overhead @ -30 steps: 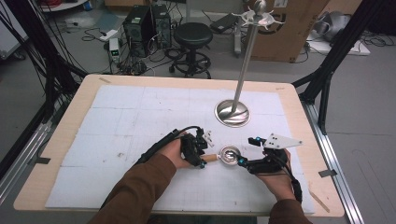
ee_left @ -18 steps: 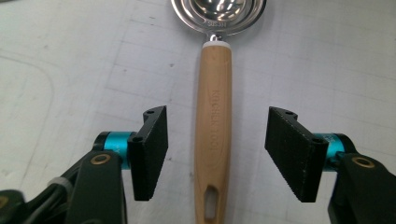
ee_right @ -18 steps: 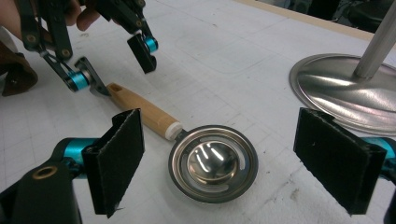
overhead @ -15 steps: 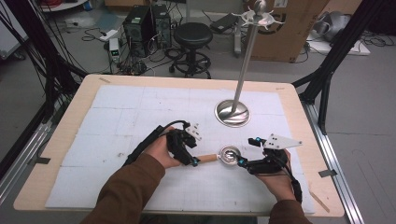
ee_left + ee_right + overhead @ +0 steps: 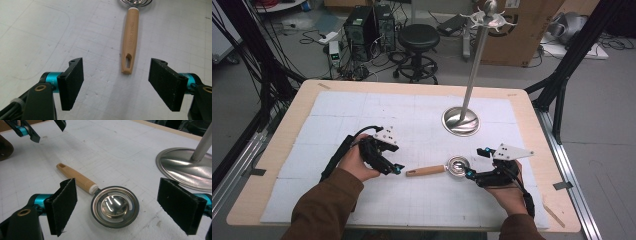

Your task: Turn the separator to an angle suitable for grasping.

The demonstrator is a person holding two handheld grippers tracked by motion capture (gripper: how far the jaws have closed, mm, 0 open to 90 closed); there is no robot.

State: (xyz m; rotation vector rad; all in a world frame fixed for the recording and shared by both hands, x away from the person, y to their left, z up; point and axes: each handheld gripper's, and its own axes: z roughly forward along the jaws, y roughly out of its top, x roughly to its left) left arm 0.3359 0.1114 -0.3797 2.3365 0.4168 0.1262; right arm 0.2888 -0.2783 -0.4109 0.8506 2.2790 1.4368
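Here the strainer point(image 5: 439, 169), a small metal bowl on a wooden handle, lies flat on the white mat of the surface point(image 5: 272, 200), between the two tongs. In the high view its handle points toward the left tongs point(image 5: 398, 169) and its round bowl sits at the end nearer the right tongs point(image 5: 470, 173).

The left tongs are released: their jaws have just been opening, and nothing is between them. In the left gripper view the two black pads point(image 5: 72, 82) stand well apart over bare mat, and the butt of the wooden handle point(image 5: 130, 42), with its slotted hanging hole, lies just ahead of the gap and a little toward the right pad, touching neither. The handle runs straight away from these tongs, with the rim of the bowl at the top edge of that view.

The right tongs are released too. In the right gripper view their pads point(image 5: 63, 205) stand wide, and the shiny bowl point(image 5: 115, 206) rests on the mat just ahead of the opening, roughly centred between the pads and touched by neither. The handle angles away to the upper left of that view, toward the left tongs seen far off at the top corner.

Beyond the strainer stands a metal stand point(image 5: 461, 120), its round base flat on the surface and its pole rising upright; the base is near the bowl but apart from it.
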